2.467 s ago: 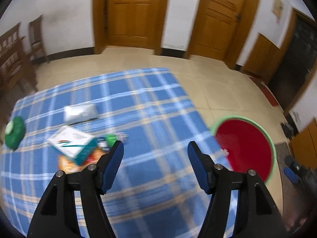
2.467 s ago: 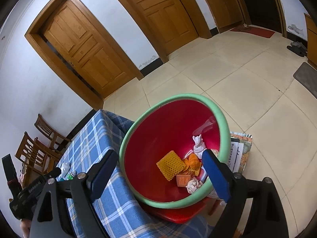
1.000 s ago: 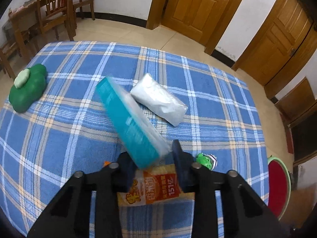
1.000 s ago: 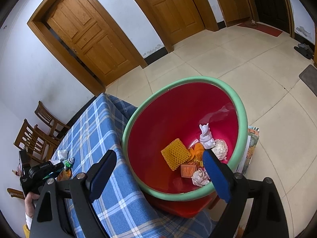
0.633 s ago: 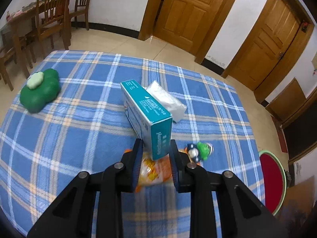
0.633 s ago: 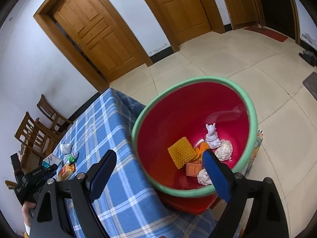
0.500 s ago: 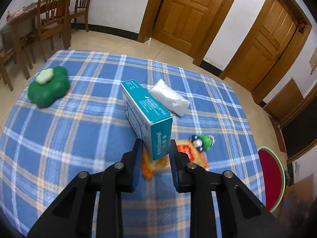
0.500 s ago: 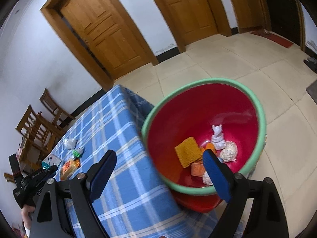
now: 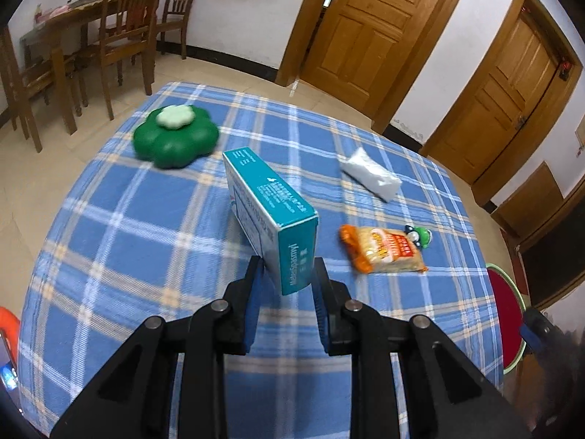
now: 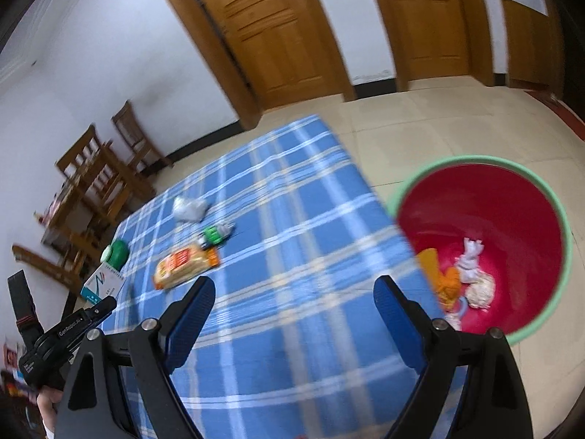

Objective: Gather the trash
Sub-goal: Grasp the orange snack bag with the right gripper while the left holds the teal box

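My left gripper (image 9: 287, 274) is shut on the near end of a teal and white carton (image 9: 267, 212), which it holds tilted above the blue plaid table (image 9: 146, 241). On the cloth lie an orange snack packet (image 9: 382, 250), a small green toy (image 9: 420, 236) and a white plastic packet (image 9: 371, 173). My right gripper (image 10: 294, 292) hangs open over the table's near right part with nothing between its fingers. The red bin (image 10: 512, 212) with a green rim stands off the table's right edge, with crumpled trash at its bottom. In the right wrist view the carton (image 10: 102, 280) shows at far left.
A green flower-shaped object (image 9: 175, 139) sits at the table's far left. Wooden chairs (image 9: 120, 29) and a dining table stand beyond it. Wooden doors (image 9: 365, 25) line the back wall. A person's hand (image 10: 47, 398) holds the left gripper's handle.
The left gripper has closed on the carton and carried it off to the left, leaving the snack packet to its right. The right gripper has swung from above the bin to over the table.
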`<state>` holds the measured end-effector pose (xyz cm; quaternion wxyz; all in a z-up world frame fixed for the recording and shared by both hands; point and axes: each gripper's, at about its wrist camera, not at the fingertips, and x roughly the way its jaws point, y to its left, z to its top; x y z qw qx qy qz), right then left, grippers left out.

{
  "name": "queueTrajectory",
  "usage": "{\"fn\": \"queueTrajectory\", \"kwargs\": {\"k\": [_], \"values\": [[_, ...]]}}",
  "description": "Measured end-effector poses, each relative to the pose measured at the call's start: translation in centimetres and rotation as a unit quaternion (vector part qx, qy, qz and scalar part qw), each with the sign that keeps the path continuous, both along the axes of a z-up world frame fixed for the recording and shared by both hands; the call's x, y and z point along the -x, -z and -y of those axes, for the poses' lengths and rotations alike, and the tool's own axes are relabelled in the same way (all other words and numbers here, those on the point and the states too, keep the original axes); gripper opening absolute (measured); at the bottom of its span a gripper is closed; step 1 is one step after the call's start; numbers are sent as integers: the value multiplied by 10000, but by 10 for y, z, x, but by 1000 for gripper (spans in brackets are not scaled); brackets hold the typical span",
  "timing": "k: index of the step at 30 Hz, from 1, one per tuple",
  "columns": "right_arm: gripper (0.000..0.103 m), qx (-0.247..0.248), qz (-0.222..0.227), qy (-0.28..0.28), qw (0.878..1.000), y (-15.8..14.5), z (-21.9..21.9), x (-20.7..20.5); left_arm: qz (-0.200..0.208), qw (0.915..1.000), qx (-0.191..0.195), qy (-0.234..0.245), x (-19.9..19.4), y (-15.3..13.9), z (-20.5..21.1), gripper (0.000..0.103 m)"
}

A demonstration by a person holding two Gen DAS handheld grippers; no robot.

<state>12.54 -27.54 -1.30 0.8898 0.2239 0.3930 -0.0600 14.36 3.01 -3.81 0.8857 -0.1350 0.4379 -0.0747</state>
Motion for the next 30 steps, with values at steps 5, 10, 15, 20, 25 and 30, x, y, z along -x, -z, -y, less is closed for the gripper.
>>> {"fn": "queueTrajectory", "kwargs": {"k": [5, 10, 15, 20, 25, 30], "values": [[95, 65, -146, -469, 9988, 5, -37, -29, 19, 10000, 49, -84, 6, 5, -16, 26], [99, 72, -294, -819, 9962, 13, -68, -55, 113, 9997, 4, -225, 9, 6, -31, 26], [103, 202, -389, -1036, 9937, 24, -94, -78, 174, 9992, 7, -352, 10, 7, -45, 26], [103, 339, -489, -1205, 9909, 36, -116, -101, 129, 9989, 132, -438, 11, 11, -56, 26], [103, 605, -573, -1339, 9875, 46, -135, -123, 115, 9986, 196, -482, 10, 12, -61, 26], [103, 934, -653, -1369, 9840, 56, -146, -141, 115, 9984, 241, -507, 9, 14, -65, 26]]}}
